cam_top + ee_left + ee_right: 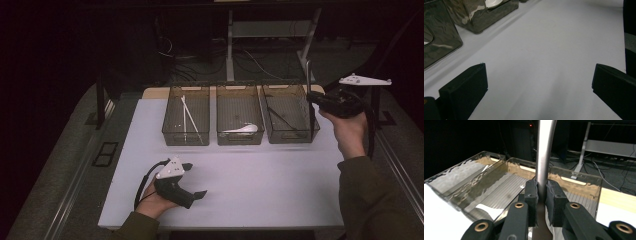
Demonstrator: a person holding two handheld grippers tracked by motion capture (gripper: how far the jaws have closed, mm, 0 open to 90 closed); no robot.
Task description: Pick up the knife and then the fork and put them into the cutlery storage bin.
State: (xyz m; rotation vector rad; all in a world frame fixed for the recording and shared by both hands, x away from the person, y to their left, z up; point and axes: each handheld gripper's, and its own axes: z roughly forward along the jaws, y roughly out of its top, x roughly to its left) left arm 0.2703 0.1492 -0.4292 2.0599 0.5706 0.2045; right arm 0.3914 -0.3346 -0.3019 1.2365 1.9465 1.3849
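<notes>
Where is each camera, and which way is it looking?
High view: above the table's near side, looking forward and down at three clear plastic bins; forearms, left gripper, right gripper.
Left gripper view: between open jaws, over the white tabletop.
Right gripper view: jaws clamping a slim metal utensil handle.
Shared: the bins.

High view looks down; both tool views share the bins (240, 120).

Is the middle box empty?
No, a white spoon lies in the middle box, as the high view shows.
</notes>
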